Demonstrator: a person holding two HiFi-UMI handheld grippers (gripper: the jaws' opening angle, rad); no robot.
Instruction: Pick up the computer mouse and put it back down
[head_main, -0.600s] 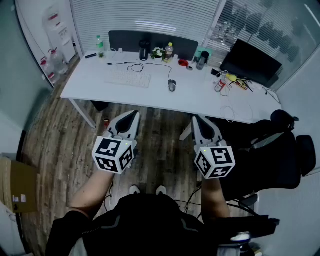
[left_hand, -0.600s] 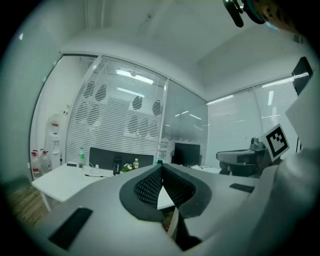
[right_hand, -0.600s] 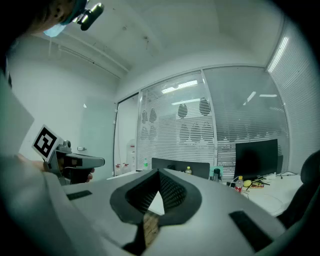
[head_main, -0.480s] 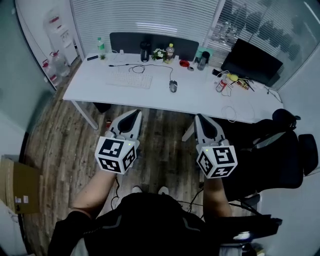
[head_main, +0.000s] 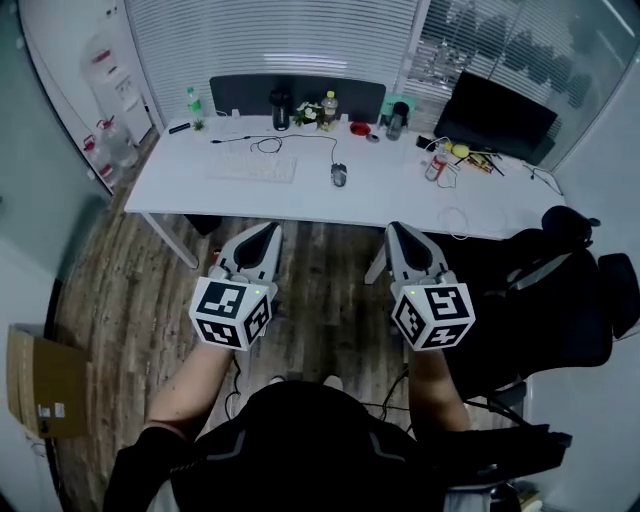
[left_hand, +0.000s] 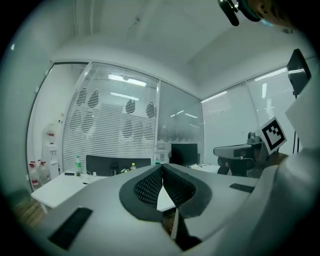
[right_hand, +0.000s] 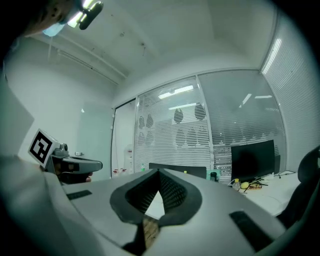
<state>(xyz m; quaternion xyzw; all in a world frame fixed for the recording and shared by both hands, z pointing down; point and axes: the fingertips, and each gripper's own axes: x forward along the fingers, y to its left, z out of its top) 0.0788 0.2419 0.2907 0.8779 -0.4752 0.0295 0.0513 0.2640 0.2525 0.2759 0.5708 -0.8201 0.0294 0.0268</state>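
A grey computer mouse (head_main: 339, 175) lies near the middle of the long white desk (head_main: 190, 170), its cable running back toward the keyboard. My left gripper (head_main: 268, 230) and right gripper (head_main: 397, 231) hang over the wooden floor in front of the desk, well short of the mouse. Both are shut with nothing between the jaws. In the left gripper view the shut left gripper (left_hand: 162, 169) points level at the desk; the right gripper (right_hand: 159, 172) does the same in its own view. The mouse does not show in either gripper view.
A white keyboard (head_main: 252, 166) lies left of the mouse. Bottles (head_main: 193, 102), a dark flask (head_main: 280, 108) and a red bowl (head_main: 359, 128) line the desk's back. A monitor (head_main: 495, 118) stands at the right. A black office chair (head_main: 560, 300) sits at my right, a cardboard box (head_main: 40, 385) on the floor at left.
The head view has shifted so the desk sits a little higher and farther. Both grippers stay shut and side by side in about the same place.
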